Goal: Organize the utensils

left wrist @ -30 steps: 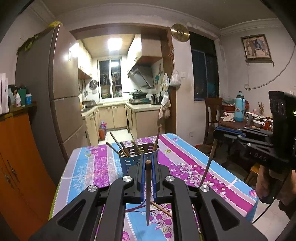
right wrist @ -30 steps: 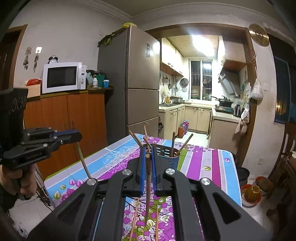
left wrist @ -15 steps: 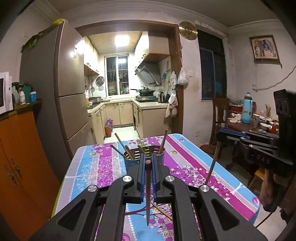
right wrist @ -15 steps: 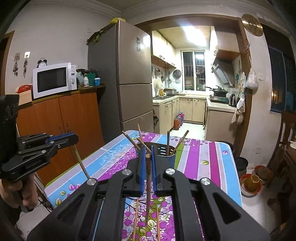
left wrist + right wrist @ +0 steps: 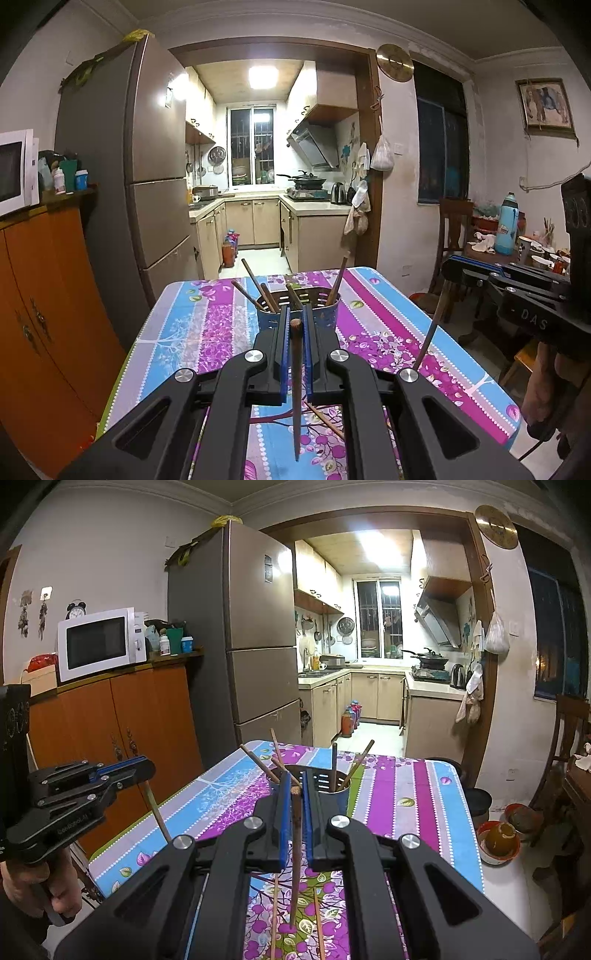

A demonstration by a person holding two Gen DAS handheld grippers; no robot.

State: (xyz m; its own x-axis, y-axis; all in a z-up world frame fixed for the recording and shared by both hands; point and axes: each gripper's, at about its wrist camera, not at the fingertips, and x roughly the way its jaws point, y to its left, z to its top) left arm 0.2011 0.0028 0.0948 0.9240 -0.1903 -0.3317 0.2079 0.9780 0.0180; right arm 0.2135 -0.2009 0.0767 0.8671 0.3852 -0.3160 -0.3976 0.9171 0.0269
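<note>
A dark chopstick (image 5: 295,373) is clamped upright in the closed left hand-held gripper (image 5: 294,325). Another chopstick (image 5: 295,849) is pinched by the closed right hand-held gripper (image 5: 294,794). Both are held above the bench (image 5: 207,325), near the utensil holder (image 5: 328,314).

- The tablecloth (image 5: 207,325) has stripes of purple, magenta, sky blue and grey, printed with white trees, purple blossoms and small green leaves, with rows of white dots along the stripe edges.
- The utensil holder (image 5: 330,315) is blue with a dark slotted insert.
- The chopsticks (image 5: 341,275) standing in it are brown wood.
- The left gripper (image 5: 295,326) and right gripper (image 5: 293,786) are black with blue pads and silver bolts; each clamps a dark brown chopstick (image 5: 295,384).
- The cabinet (image 5: 147,716) is orange wood.
- The fridge (image 5: 255,635) is brownish grey.
- The microwave (image 5: 98,642) is white with a black door.
- The flask (image 5: 506,223) is light blue.
</note>
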